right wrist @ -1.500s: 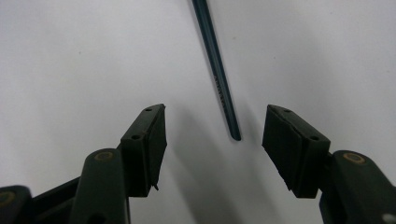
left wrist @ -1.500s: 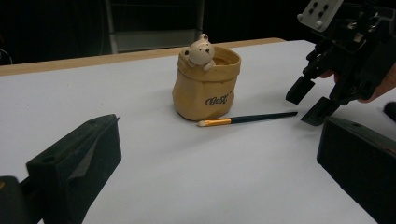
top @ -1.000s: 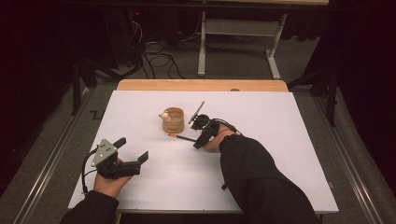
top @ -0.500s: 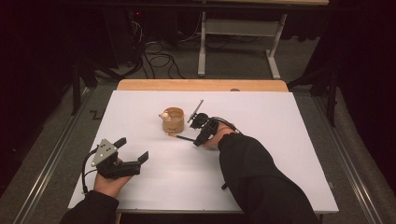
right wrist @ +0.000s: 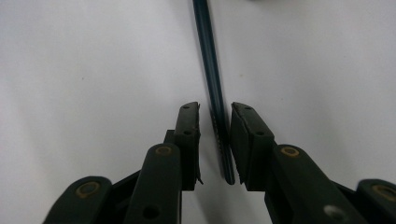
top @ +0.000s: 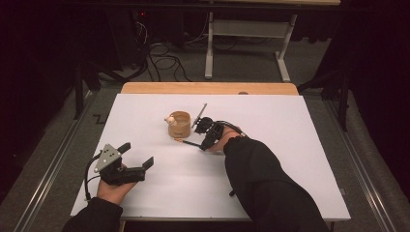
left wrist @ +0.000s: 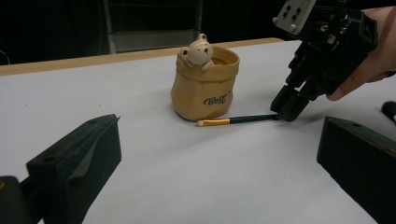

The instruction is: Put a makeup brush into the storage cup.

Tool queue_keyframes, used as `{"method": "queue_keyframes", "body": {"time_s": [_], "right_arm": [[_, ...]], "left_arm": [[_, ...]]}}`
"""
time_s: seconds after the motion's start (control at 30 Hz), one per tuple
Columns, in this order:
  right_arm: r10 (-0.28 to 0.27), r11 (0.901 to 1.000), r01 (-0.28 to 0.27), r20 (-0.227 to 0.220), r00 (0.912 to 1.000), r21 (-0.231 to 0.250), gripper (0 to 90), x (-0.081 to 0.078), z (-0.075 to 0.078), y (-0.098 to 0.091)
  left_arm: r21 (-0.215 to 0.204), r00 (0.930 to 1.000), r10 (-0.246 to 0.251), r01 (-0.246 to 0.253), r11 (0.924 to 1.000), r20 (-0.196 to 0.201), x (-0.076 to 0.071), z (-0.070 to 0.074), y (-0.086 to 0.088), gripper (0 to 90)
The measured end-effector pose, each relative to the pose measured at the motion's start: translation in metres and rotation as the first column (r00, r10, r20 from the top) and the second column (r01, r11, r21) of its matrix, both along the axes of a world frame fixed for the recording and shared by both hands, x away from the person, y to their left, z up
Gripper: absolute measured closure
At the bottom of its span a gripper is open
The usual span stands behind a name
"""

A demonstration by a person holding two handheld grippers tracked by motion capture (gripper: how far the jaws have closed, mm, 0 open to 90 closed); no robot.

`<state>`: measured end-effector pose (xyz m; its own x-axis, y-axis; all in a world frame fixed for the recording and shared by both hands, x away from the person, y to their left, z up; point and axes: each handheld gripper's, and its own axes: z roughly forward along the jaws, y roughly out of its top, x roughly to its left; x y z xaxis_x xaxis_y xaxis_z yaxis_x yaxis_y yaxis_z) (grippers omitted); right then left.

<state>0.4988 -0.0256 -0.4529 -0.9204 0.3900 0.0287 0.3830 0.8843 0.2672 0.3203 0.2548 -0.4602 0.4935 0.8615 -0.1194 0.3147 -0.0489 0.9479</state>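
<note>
Now, on the near left of the white worktop (top: 300, 159), the left hand-held gripper (top: 138, 154) rests with its jaws spread wide, nothing between them. Moving right, the tan bear-topped pot (top: 179, 124) stands upright, and the dark pencil (left wrist: 238, 120) lies flat just in front of it. Further right, the right hand-held gripper (right wrist: 215, 140) has just been closing, jaws straddling the pencil's end, a sliver of gap showing on each side.

Right hand-held gripper (top: 203, 143) tipped down, jaws just closing, narrow; left (top: 138, 155) wide apart.
</note>
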Motion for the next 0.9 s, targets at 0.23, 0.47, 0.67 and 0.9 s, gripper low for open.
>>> {"method": "queue_keyframes", "body": {"time_s": [0.23,0.47,0.67,0.9], "right_arm": [[0.009,0.9999,-0.009,0.004,0.9999,-0.011,77.1,-0.0003,-0.0017,0.0002],[0.035,0.9992,-0.035,0.024,0.9991,-0.018,82.8,-0.0014,-0.0027,0.0007],[0.061,0.998,-0.061,0.032,0.9976,-0.018,85.2,-0.0026,-0.0035,0.0016],[0.071,0.9973,-0.07,0.04,0.9967,-0.024,86.0,-0.0041,-0.0034,0.0017]], "left_arm": [[0.0,1.0,0.0,0.0,1.0,-0.001,-0.0003,0.0002,0.0002,0.5],[0.003,1.0,0.0,0.0,1.0,-0.002,-0.0004,0.0001,-0.0003,0.5],[0.002,1.0,0.002,-0.002,1.0,0.0,-0.0005,-0.0002,-0.0006,0.5],[0.003,1.0,0.001,-0.001,1.0,0.0,-0.0005,-0.0002,-0.0006,0.5]]}}
